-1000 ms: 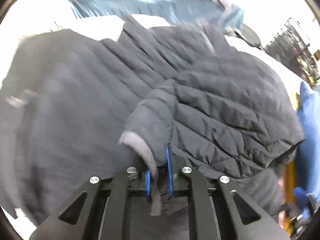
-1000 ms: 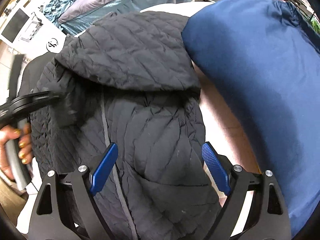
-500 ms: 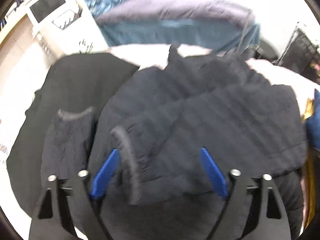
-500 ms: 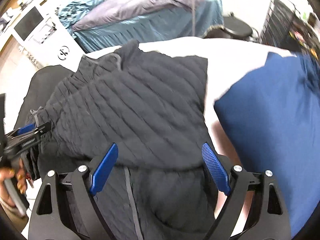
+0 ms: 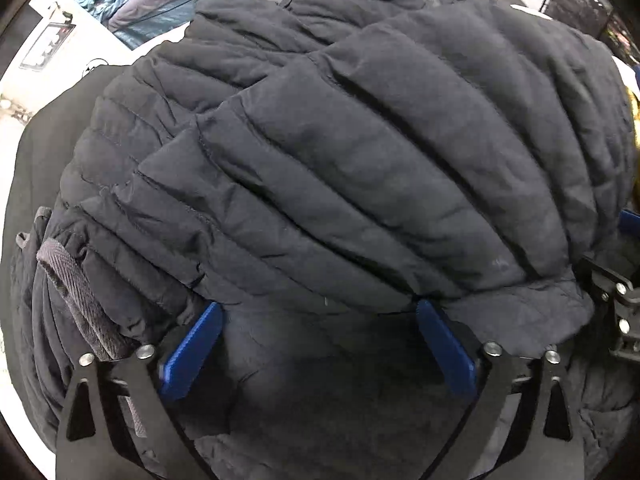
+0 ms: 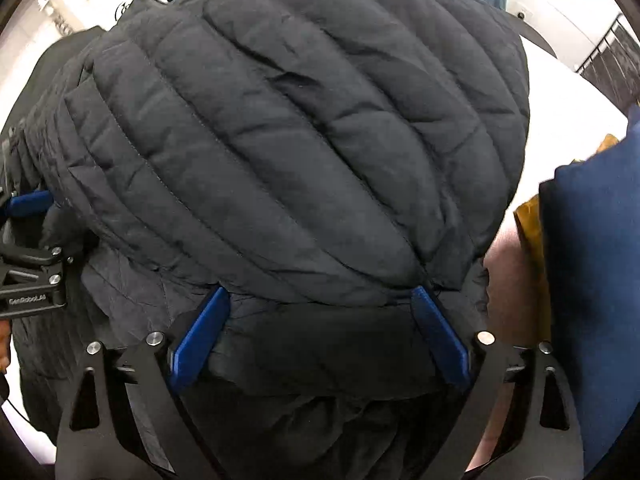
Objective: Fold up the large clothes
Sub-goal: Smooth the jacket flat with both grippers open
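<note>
A dark quilted puffer jacket [image 5: 360,160] [image 6: 300,140] lies folded on itself and fills both wrist views. My left gripper [image 5: 318,308] points down at its near folded edge. Its jaws are opening and stand wide, with the edge between the blue fingertips and no pad pressing on it. The grey-trimmed sleeve cuff [image 5: 68,280] lies free just left of it. My right gripper [image 6: 320,292] hovers over the same edge further right, jaws also opening wide and gripping nothing. Each gripper shows at the side of the other's view: the right gripper [image 5: 616,292] and the left gripper [image 6: 28,276].
A black cloth [image 5: 40,152] lies under the jacket on a white surface [image 6: 568,92]. A navy blue cushion [image 6: 592,280] and a mustard fabric [image 6: 528,220] sit close on the right. Teal and purple bedding [image 5: 160,4], a white appliance [image 5: 44,40] and a wire rack [image 5: 580,0] stand behind.
My left gripper has let go of the sleeve cuff and opened wide. Both grippers have come down close over the jacket, which now lies folded across itself.
</note>
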### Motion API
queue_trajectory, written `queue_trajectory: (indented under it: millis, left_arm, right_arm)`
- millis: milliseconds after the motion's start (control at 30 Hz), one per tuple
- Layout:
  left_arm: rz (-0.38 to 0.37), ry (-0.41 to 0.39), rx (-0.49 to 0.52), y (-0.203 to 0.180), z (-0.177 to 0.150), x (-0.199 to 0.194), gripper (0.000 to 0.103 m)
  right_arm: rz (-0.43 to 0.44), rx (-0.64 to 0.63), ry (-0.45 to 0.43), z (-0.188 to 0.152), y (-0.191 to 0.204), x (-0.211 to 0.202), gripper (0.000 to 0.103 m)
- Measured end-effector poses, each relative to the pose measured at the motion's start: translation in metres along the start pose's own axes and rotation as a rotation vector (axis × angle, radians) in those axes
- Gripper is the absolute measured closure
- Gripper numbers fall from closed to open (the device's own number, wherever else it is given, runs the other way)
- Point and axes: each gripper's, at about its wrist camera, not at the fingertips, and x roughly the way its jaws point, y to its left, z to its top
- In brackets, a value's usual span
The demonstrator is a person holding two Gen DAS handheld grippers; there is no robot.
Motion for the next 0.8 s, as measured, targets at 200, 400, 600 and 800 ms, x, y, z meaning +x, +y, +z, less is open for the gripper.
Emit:
queue_trajectory:
  millis: [200,400,600,800]
  left_arm:
    - [-0.056,0.037,-0.025,0.007,0.011,0.013,0.005]
    - [-0.061,0.041,-0.038,0.012,0.020,0.017,0.005]
    - [-0.053,0.028,-0.037,0.014,0.012,0.000,0.006]
    - [0.049,-0.184,-0.106,0.044,-0.027,-0.071,0.006]
  right_arm:
    - [-0.040,-0.001,0.038,0.015,0.008,0.011,0.006]
    - [-0.087,0.024,0.069,0.029,0.021,0.015,0.005]
    - [-0.100,0.034,0.080,0.034,0.023,-0.002,0.006]
    - [-0.073,0.090,-0.046,-0.004,0.033,-0.058,0.006]
